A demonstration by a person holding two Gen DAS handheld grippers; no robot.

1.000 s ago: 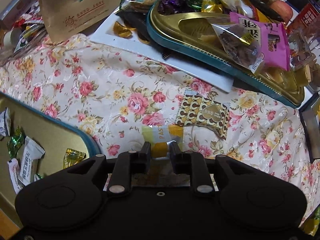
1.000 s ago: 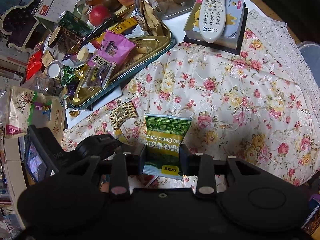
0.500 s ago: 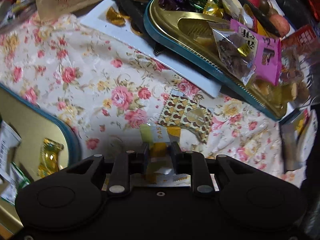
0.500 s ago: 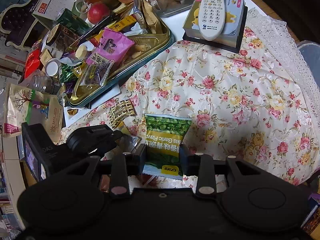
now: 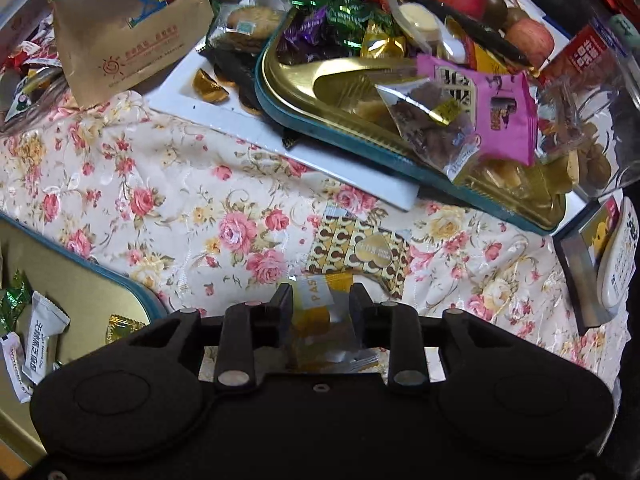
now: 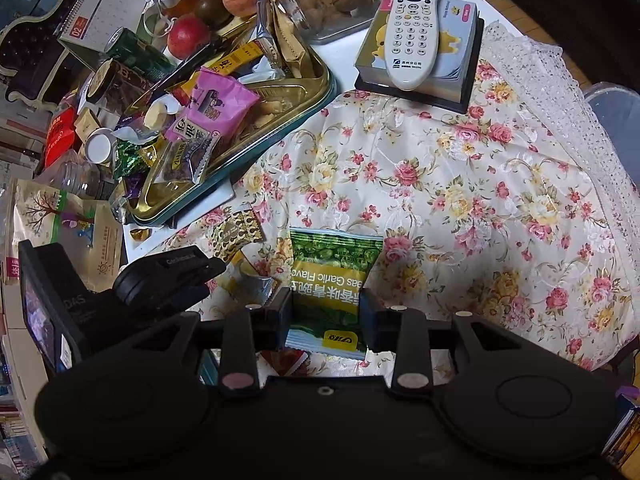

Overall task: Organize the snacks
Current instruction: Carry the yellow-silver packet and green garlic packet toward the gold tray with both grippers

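Left claw [image 5: 320, 300] jaws opening, yellow snack packet [image 5: 316, 308] between, above floral cloth [image 5: 168, 200]

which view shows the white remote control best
The right wrist view: the white remote control lies fully visible, buttons up, on a small book with a yellow cartoon cover at the far side of the table. The left wrist view catches only a distorted sliver of it at the right edge.

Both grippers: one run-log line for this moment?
left gripper: jaws opening, yellow snack packet between them | right gripper: shut on green pea packet | both over floral tablecloth
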